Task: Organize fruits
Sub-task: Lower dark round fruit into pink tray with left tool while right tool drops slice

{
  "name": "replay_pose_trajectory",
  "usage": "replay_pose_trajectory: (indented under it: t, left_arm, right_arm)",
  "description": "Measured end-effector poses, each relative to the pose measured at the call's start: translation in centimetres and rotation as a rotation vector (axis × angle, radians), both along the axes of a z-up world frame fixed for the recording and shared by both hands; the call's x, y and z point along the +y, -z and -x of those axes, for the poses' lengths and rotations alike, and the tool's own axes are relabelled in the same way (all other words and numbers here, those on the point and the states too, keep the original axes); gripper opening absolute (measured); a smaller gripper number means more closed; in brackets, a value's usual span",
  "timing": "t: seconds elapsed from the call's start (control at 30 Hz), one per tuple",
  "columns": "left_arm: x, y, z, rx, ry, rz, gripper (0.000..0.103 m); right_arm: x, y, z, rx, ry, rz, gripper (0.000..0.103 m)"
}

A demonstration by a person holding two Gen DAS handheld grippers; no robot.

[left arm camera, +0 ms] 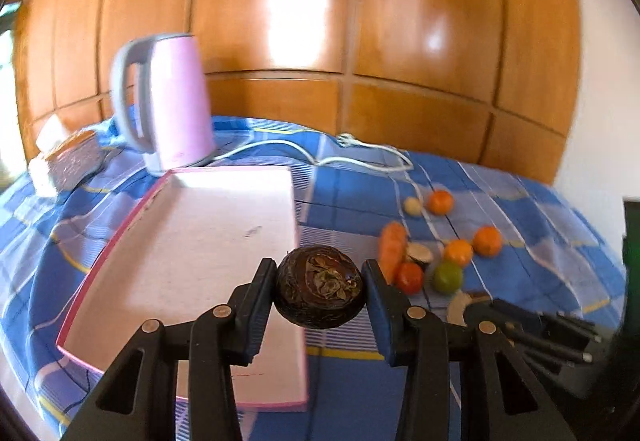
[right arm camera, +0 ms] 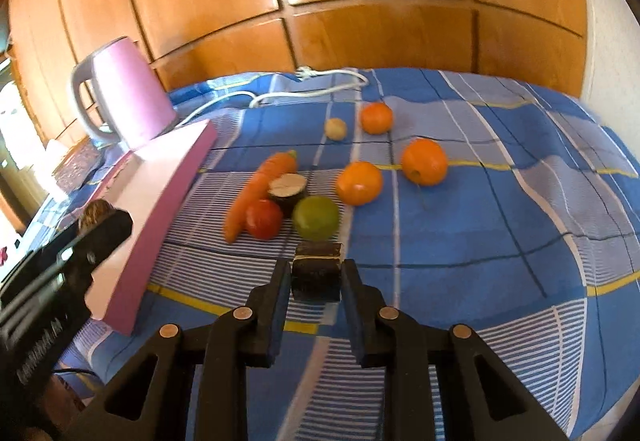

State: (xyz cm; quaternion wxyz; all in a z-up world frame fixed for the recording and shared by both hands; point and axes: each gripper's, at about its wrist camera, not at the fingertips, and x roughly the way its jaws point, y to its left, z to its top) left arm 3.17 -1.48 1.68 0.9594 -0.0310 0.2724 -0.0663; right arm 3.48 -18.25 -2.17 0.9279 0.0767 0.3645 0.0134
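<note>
My left gripper [left arm camera: 319, 287] is shut on a dark brown round fruit [left arm camera: 319, 287] and holds it above the near right edge of the pink tray [left arm camera: 192, 261]. My right gripper [right arm camera: 316, 279] is shut on a dark cut eggplant piece [right arm camera: 316, 277] just above the blue cloth. Beyond it lie a green lime [right arm camera: 316, 217], a red tomato [right arm camera: 263, 219], a carrot [right arm camera: 260, 189], another eggplant piece [right arm camera: 288, 189], three oranges [right arm camera: 359, 183] and a small pale fruit [right arm camera: 335, 129]. The left gripper also shows at the left edge of the right wrist view [right arm camera: 96, 229].
A pink kettle [left arm camera: 172, 101] stands behind the tray, its white cord [left arm camera: 360, 157] trailing across the blue checked cloth [right arm camera: 500, 241]. A box and packets [left arm camera: 68, 161] sit at far left. A wooden panelled wall [left arm camera: 360, 41] runs behind.
</note>
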Motion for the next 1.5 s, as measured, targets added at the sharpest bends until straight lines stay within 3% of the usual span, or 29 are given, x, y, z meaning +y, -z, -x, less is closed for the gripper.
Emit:
replay_pose_trajectory:
  t: [0.37, 0.63, 0.73, 0.8, 0.9, 1.07, 1.27, 1.5]
  left_arm:
    - [3.7, -0.6, 0.4, -0.036, -0.147, 0.083, 0.044]
    - [8.9, 0.3, -0.6, 0.031, -0.375, 0.183, 0.045]
    - [10.4, 0.8, -0.8, 0.045, -0.431, 0.213, 0.054]
    - [10.8, 1.1, -1.0, 0.053, -0.448, 0.219, 0.064]
    - [11.1, 1.4, -1.3, 0.062, -0.456, 0.223, 0.065]
    - [10.9, 1.5, -1.4, 0.077, -0.457, 0.219, 0.069]
    - [10.7, 1.5, -1.4, 0.076, -0.45, 0.214, 0.076]
    - [9.7, 1.4, -1.5, 0.075, -0.405, 0.203, 0.076]
  right_arm:
    - [1.9, -3.5, 0.6, -0.101, -0.059, -0.026, 0.025]
    - [6.3, -5.7, -1.0, -0.126, -0.196, -0.08, 0.025]
    - [8.6, -6.1, -2.2, -0.123, -0.264, -0.115, 0.025]
    - [10.1, -6.2, -3.1, -0.11, -0.312, -0.145, 0.026]
    - [11.9, -5.7, -4.3, -0.083, -0.368, -0.186, 0.028]
    - [13.3, -5.0, -4.9, -0.066, -0.391, -0.154, 0.034]
    - [11.3, -4.5, -4.4, -0.056, -0.339, -0.115, 0.036]
    - [5.9, -2.8, -3.7, -0.017, -0.196, -0.043, 0.037]
